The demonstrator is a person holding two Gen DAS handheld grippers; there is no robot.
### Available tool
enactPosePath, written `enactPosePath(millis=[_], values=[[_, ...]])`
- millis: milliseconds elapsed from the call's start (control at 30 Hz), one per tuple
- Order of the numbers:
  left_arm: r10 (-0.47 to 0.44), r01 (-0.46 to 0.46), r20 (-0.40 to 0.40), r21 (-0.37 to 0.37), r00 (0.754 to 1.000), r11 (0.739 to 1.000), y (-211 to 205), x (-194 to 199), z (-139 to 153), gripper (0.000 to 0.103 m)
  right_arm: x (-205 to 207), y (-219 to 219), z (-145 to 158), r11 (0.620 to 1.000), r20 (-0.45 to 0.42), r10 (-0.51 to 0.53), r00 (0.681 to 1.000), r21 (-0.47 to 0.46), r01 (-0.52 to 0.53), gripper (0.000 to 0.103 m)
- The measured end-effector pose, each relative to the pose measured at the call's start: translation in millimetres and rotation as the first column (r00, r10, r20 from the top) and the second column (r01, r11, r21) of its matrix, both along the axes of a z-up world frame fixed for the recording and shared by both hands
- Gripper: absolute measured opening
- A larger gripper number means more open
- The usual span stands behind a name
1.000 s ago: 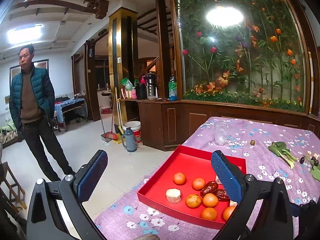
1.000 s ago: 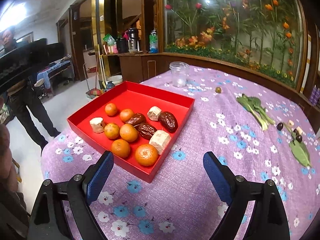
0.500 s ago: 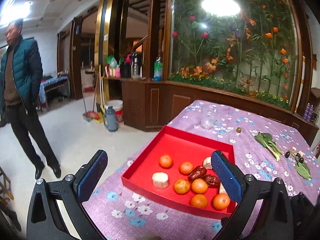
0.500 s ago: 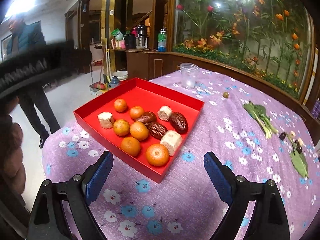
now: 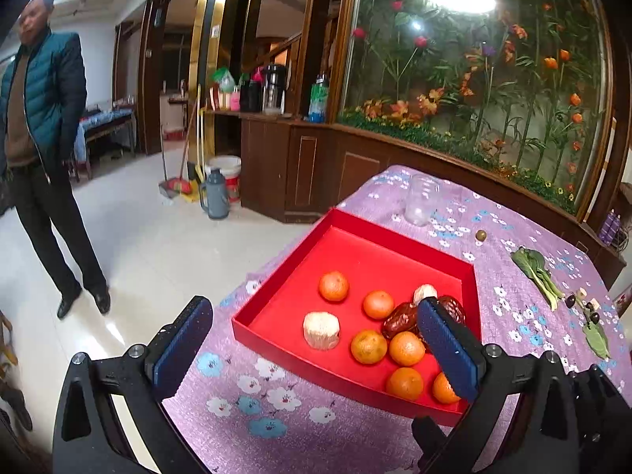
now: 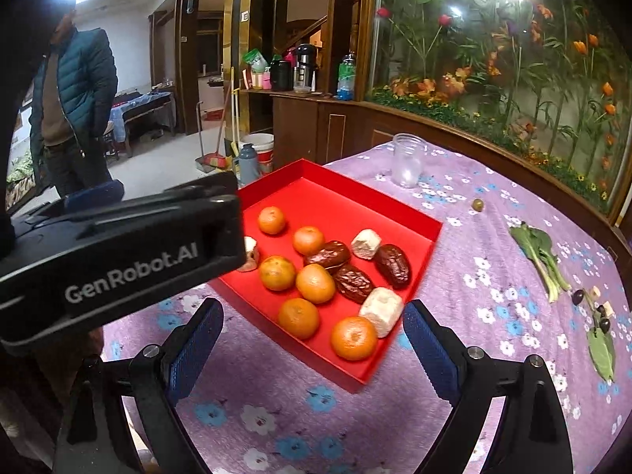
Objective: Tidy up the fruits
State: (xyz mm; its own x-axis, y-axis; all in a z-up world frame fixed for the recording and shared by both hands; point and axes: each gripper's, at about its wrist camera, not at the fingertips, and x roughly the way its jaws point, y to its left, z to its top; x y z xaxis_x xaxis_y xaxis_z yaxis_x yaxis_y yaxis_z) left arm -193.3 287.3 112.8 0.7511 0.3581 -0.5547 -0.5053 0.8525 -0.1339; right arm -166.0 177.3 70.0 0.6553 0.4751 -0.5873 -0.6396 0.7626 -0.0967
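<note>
A red tray (image 5: pixel 379 252) (image 6: pixel 331 201) sits on a purple flowered tablecloth. It holds several oranges (image 5: pixel 334 286) (image 6: pixel 353 337), dark red dates (image 6: pixel 392 265) (image 5: pixel 399 320) and pale white chunks (image 5: pixel 321 330) (image 6: pixel 381 311). My left gripper (image 5: pixel 316 349) is open and empty above the tray's near left corner. My right gripper (image 6: pixel 312 345) is open and empty just short of the tray's near edge. The left gripper's black body (image 6: pixel 118 252) crosses the right wrist view and hides the tray's left part.
A clear jar (image 5: pixel 422 200) (image 6: pixel 408 160) stands beyond the tray. A small round fruit (image 6: pixel 478 204), leafy greens (image 6: pixel 541 260), dark olives (image 6: pixel 578 296) and a leaf (image 6: pixel 602 349) lie on the right. A man (image 5: pixel 39 146) stands on the floor at left. A wooden cabinet (image 5: pixel 316 170) lies behind.
Both grippers have moved closer to the tray, which looks larger. The left gripper has swung right, and its body now crosses the right wrist view. Both stay open.
</note>
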Motion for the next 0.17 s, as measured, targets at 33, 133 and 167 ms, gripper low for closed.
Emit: enactPosePath(millis=[33,133,167], values=[[0.0,0.0,-0.009,-0.019,1.0,1.0,2.3,1.0,-2.5,0.103,0.5,0.5,-0.8,1.0,-0.004,0.001,1.0,0.002,-0.001,0.095],[-0.004,0.002,-0.034,-0.047,0.999,0.999,3.7,4.1,-7.9,0.103,1.9,-0.6,-1.9,1.0,-0.013,-0.002,1.0,0.007,0.002,0.095],[-0.004,0.002,-0.041,-0.045,0.999,0.999,2.0,4.5,-8.4,0.103,2.9,-2.0,-1.8,1.0,-0.015,-0.006,1.0,0.011,0.006,0.095]])
